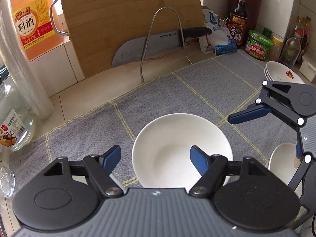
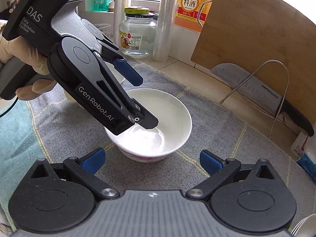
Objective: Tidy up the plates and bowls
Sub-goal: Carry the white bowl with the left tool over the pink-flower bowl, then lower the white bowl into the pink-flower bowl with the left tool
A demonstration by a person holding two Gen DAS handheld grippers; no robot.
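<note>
- Plainly, the likeliest slip: the left gripper (image 1: 156, 158) has one blue finger inside the white bowl (image 1: 181, 150) and the other outside its rim, so if the jaws close on the thin glazed wall off-centre, I judge the bowl could tip or skid on the grey mat (image 1: 177, 90).
- Its jaws are spread wide and hold nothing; in the right wrist view the inner finger looks close to the bowl's floor, but I cannot tell whether it touches.
- The right gripper (image 2: 152, 161) hovers just beside the bowl's near side, jaws also wide apart and empty; crowding in could knock the left tool.
- A careless lift might swing toward the knife (image 1: 156, 43) resting in the wire rack (image 1: 164, 39) along the mat's far edge.
- The bowl sits near the middle of the mat, upright, glossy white inside and empty, with a pink pattern on its outer wall in the right wrist view.
- More bowls are stacked (image 1: 282, 73) at the mat's far right corner, and another white bowl (image 1: 282, 162) lies by the right edge, so the sorting looks unfinished.
</note>
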